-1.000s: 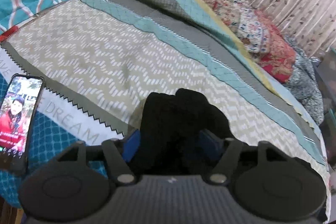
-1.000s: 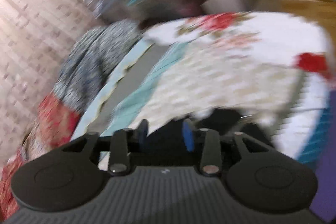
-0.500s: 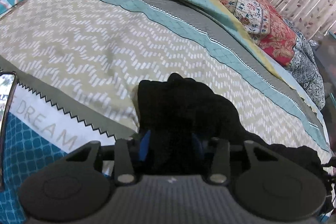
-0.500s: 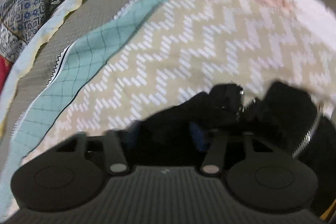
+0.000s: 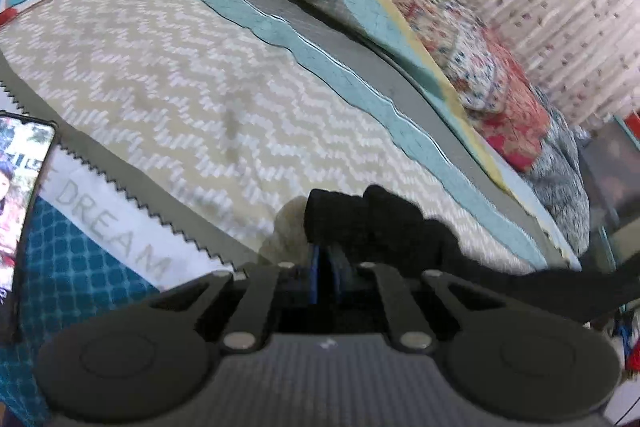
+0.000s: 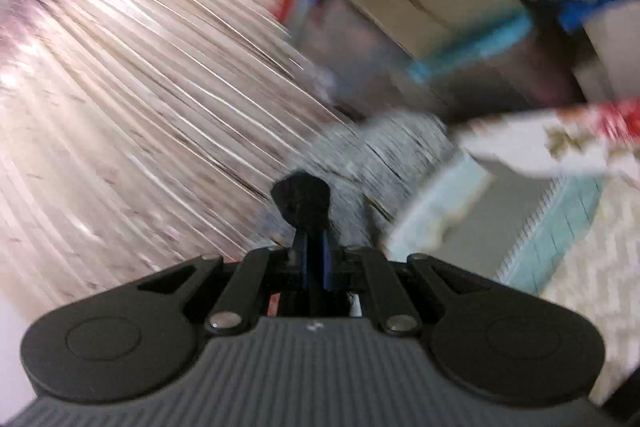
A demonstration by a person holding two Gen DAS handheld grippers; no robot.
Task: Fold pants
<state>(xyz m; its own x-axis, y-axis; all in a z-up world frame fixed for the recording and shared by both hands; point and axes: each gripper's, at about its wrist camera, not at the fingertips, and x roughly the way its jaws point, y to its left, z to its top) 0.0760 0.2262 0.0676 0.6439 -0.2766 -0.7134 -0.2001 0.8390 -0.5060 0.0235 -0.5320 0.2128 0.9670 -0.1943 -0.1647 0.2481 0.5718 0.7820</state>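
The black pants [image 5: 384, 223] are bunched at my left gripper [image 5: 326, 267], which is shut on a fold of them just above the bed; a black stretch of the fabric runs off to the right [image 5: 560, 287]. In the blurred right wrist view my right gripper [image 6: 314, 259] is shut on a small black bunch of the pants [image 6: 302, 199], lifted and pointing at the curtain.
The bed has a beige zigzag cover [image 5: 180, 87] with teal and grey bands. A phone [image 5: 16, 195] with its screen lit lies at the left edge. Patterned quilts [image 5: 480, 59] are piled along the far side by a curtain [image 6: 120, 87]. Boxes and clutter [image 6: 440, 7] stand beyond the bed.
Both grippers closed tightly on the black fabric. The right gripper swung up and away from the bed toward the curtain. The left gripper lifted a little, and fabric now stretches to the right.
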